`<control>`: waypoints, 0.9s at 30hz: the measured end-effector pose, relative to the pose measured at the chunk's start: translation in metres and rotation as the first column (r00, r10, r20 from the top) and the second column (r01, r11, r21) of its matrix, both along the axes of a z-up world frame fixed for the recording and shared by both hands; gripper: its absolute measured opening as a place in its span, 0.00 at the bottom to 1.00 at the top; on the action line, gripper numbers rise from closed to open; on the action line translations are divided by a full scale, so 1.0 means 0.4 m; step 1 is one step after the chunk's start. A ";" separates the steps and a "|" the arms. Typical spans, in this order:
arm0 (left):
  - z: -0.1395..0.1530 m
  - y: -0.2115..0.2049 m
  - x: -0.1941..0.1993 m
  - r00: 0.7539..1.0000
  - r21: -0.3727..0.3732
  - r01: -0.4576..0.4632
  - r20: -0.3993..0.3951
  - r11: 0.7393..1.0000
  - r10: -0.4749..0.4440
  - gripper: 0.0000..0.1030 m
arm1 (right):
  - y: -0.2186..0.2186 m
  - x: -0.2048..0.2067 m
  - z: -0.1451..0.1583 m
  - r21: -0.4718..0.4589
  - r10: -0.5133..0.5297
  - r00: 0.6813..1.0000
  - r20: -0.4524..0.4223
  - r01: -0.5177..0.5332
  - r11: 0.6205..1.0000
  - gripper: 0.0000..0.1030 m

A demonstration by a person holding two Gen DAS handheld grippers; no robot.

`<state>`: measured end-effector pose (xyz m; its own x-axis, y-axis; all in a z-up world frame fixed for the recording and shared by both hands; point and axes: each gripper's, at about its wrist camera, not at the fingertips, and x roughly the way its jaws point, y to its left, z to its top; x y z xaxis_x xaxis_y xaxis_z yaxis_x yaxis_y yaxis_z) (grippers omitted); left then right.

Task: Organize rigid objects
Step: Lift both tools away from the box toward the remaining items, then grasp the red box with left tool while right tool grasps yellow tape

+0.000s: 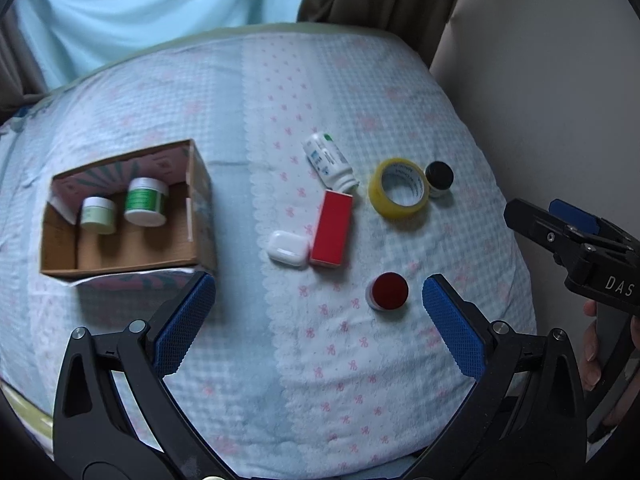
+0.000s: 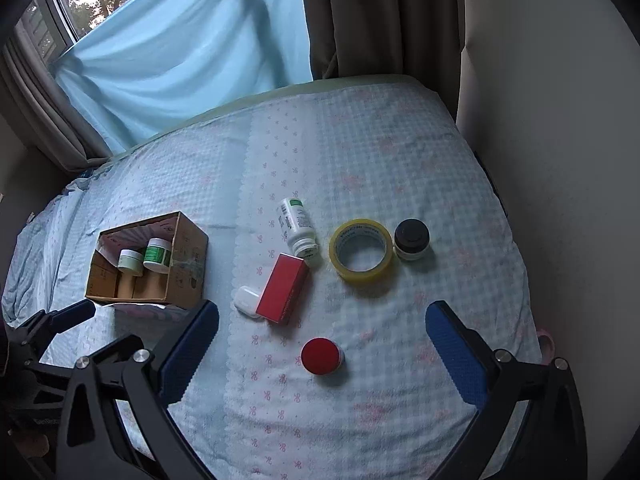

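An open cardboard box (image 1: pixel 192 196) (image 2: pixel 188 264) on the bed holds two green-and-white jars (image 1: pixel 146 202) (image 2: pixel 157 256). On the bedspread lie a white pill bottle (image 1: pixel 330 162) (image 2: pixel 298 226), a red box (image 1: pixel 332 234) (image 2: pixel 282 288), a white earbud case (image 1: pixel 289 248) (image 2: pixel 246 300), a yellow tape roll (image 1: pixel 400 194) (image 2: pixel 360 250), a black-lidded jar (image 1: pixel 439 178) (image 2: pixel 411 239) and a red-lidded jar (image 1: pixel 388 292) (image 2: pixel 322 356). My left gripper (image 1: pixel 318 324) is open and empty above the red-lidded jar. My right gripper (image 2: pixel 322 344) is open and empty, also over that jar.
A checked bedspread (image 1: pixel 360 100) covers the bed. A light blue curtain (image 2: pixel 180 52) and a dark curtain (image 2: pixel 380 16) hang behind, with a wall (image 2: pixel 540 100) on the right. The right gripper body (image 1: pixel 580 248) shows at the right edge of the left wrist view.
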<state>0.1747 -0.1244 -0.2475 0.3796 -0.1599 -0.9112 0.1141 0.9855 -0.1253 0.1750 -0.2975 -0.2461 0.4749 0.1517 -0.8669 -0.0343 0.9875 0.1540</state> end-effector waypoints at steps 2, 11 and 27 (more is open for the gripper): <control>-0.053 -0.017 0.031 1.000 0.002 0.010 -0.017 1.000 -0.010 1.00 | -0.012 0.021 -0.034 0.003 -0.009 1.000 -0.002 0.009 1.000 1.00; -0.307 -0.085 0.160 0.997 0.039 0.064 -0.041 0.997 -0.063 0.99 | -0.049 0.130 -0.239 0.041 -0.056 0.998 -0.012 0.057 0.998 1.00; -0.573 -0.185 0.285 0.971 0.093 0.226 -0.102 0.970 -0.216 0.68 | -0.020 0.301 -0.548 -0.046 0.056 0.997 -0.046 -0.059 0.997 1.00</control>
<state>0.2886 -0.1983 -0.4768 0.2611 -0.1337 -0.9560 0.3234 0.9452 -0.0438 0.2954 -0.3054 -0.4653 0.4268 0.1363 -0.8940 -0.0853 0.9902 0.1102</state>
